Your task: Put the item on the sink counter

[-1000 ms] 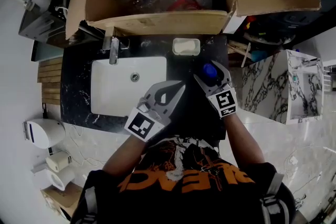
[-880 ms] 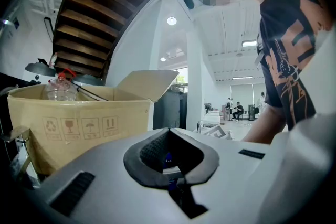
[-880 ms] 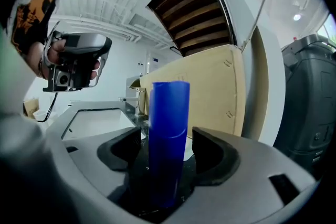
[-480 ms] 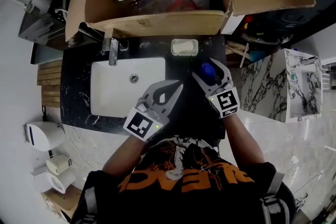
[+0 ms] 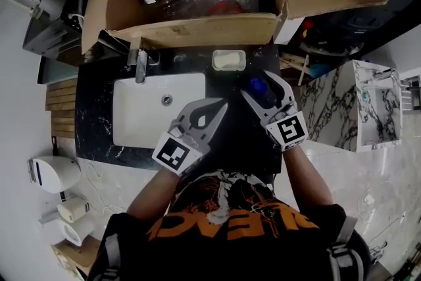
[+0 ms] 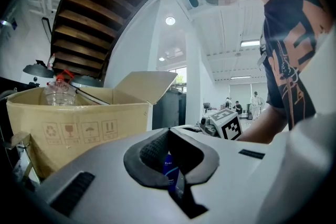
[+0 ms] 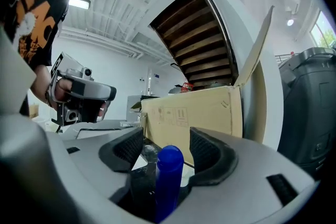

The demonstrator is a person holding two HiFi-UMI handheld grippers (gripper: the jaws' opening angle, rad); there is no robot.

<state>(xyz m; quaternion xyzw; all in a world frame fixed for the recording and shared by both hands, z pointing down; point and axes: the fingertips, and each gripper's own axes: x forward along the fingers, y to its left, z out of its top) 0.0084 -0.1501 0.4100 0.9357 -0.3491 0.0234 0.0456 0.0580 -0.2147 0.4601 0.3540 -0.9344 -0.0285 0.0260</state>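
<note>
A small blue bottle stands on the black sink counter, right of the white basin. My right gripper hangs over it. In the right gripper view the bottle rises between the pads of the right gripper with a gap on both sides. Those jaws have just been closing a little but stay open around the bottle without touching it. My left gripper hovers over the counter's front, its tips together and nothing held. In its own view the left gripper shows a sliver of blue through the pad gap.
A cardboard box holding clear plastic bottles hangs over the counter's back edge. A faucet and a white soap dish sit behind the basin. A marble-patterned stand is at the right, a white wall dispenser at the left.
My right gripper has risen toward the camera, its marker cube now larger, while the blue bottle stays on the counter. The left gripper has not moved.
</note>
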